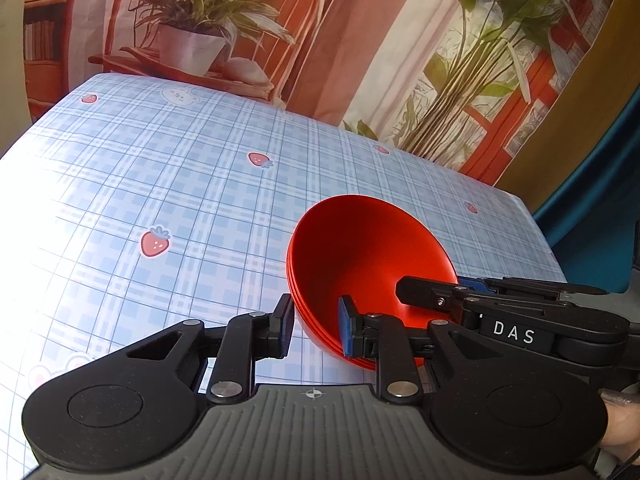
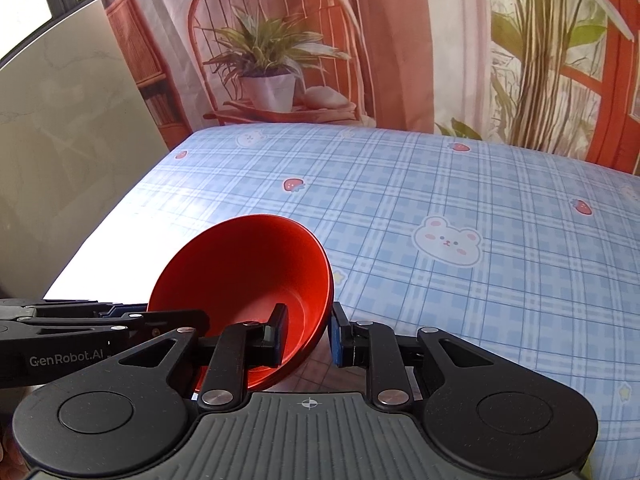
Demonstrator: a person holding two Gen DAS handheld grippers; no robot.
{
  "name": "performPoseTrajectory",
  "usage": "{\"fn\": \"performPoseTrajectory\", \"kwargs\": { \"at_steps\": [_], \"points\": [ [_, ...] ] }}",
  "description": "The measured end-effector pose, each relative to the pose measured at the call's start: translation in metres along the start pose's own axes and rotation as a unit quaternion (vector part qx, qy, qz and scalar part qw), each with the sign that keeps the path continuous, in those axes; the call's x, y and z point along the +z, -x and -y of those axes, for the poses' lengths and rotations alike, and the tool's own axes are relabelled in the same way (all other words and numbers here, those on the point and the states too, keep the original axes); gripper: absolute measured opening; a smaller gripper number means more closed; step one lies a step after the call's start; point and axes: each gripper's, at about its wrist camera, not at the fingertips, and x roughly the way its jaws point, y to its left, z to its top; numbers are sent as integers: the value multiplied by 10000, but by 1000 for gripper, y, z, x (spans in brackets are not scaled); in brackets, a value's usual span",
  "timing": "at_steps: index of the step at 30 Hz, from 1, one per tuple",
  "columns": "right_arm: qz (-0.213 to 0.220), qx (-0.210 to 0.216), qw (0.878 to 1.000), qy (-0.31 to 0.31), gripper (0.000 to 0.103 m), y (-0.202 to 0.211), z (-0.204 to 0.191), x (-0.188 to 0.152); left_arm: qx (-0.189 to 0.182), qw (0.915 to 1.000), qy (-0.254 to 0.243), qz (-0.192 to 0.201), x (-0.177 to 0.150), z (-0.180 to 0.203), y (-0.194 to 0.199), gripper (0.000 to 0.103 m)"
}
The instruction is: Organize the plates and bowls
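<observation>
We pinch the nested red bowls (image 1: pixel 360 264) from both sides: left gripper (image 1: pixel 316 328) and right gripper (image 2: pixel 308 334) both clamp the rim. That keeps the tilted stack together above the checked tablecloth (image 2: pixel 440 184).

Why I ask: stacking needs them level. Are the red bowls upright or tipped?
Tipped: the red bowls show their empty inside side-on, gripped at opposite rims.

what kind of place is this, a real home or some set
Probably a staged home-style set, not a lived-in room: the chair and plant look printed on a hanging backdrop, and a table has a strawberry-and-bear cloth. Both grippers clamp red bowls.
</observation>
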Motion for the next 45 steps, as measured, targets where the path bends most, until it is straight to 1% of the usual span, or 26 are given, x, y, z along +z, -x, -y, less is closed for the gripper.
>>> {"fn": "performPoseTrajectory", "kwargs": {
  "at_steps": [8,15,23,37,41,45],
  "points": [
    [321,-37,9995,-3,21,23,0,-10,-114,9999,-16,37,-5,6,9,25],
    [485,-120,9986,-151,21,46,12,-25,-301,9994,-154,29,-11,22,13,25],
    [711,-280,9970,-130,21,72,21,-34,-469,9984,-309,24,-17,42,17,25],
    [874,-284,9951,-363,21,98,41,-51,-562,9970,-520,-87,-26,63,22,25],
    [946,-322,9941,-411,21,105,47,-53,-594,9962,-633,-94,-28,73,23,25],
    [977,-397,9935,-431,21,113,56,-59,-679,9948,-732,-181,-33,82,21,25]
  ]
}}
